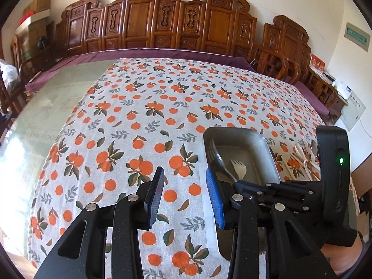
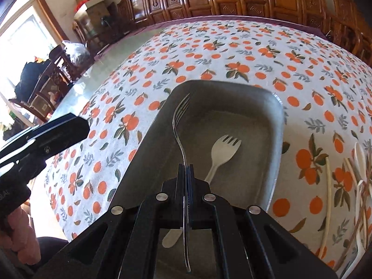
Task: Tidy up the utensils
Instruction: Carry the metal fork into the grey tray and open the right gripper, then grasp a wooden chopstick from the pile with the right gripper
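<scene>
My right gripper is shut on a metal fork and holds it over the left part of a metal tray, tines pointing away. A white plastic fork lies in the tray's bottom. In the left wrist view my left gripper is open and empty above the tablecloth, just left of the tray. The right gripper reaches over the tray there, with the metal fork and the white fork beyond it.
An orange-print tablecloth covers the table; bare glass lies at its left. Several pale utensils and chopsticks lie on the cloth right of the tray, also in the left wrist view. Carved wooden chairs line the far side.
</scene>
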`<control>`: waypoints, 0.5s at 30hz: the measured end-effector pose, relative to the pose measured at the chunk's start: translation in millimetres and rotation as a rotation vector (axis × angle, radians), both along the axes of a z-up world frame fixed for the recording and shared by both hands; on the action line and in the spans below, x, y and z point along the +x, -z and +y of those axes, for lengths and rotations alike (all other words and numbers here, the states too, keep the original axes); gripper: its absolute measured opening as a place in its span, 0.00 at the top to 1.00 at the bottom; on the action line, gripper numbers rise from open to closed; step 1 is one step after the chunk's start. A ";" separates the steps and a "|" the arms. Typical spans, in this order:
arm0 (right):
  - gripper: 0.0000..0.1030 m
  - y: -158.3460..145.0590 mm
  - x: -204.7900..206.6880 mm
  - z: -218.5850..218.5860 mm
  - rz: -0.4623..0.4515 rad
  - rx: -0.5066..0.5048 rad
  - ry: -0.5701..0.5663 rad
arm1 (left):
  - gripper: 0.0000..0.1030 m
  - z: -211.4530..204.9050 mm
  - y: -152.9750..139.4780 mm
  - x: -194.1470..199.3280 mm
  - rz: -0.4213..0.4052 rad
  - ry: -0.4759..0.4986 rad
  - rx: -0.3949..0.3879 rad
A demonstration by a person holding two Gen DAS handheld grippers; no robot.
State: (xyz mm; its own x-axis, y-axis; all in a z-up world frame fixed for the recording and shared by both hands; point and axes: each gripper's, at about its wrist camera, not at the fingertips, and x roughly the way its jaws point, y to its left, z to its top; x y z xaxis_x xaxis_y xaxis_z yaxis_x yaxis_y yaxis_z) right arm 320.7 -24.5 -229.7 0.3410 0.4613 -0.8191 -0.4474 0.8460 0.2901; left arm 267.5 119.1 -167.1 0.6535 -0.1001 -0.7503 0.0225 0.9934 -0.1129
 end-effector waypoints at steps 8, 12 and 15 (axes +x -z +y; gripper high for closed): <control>0.93 -19.1 -15.1 -11.2 -0.067 0.056 -0.046 | 0.65 -3.2 -0.6 -0.5 -0.008 0.004 -0.007; 0.93 -39.8 -27.9 -41.1 -0.139 0.085 -0.045 | 0.64 -11.9 -2.4 -1.1 -0.014 0.022 -0.008; 0.93 -58.5 -41.6 -78.2 -0.215 0.072 -0.028 | 0.55 -23.4 -5.0 -2.4 -0.020 0.044 -0.007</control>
State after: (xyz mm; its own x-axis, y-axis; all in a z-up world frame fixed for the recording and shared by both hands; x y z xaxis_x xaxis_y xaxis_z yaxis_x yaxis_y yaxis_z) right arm 279.1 -102.7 -171.2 0.4905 0.5272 -0.6938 -0.5281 0.8132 0.2446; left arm 265.1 95.7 -162.1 0.6631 -0.1342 -0.7364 0.0682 0.9905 -0.1191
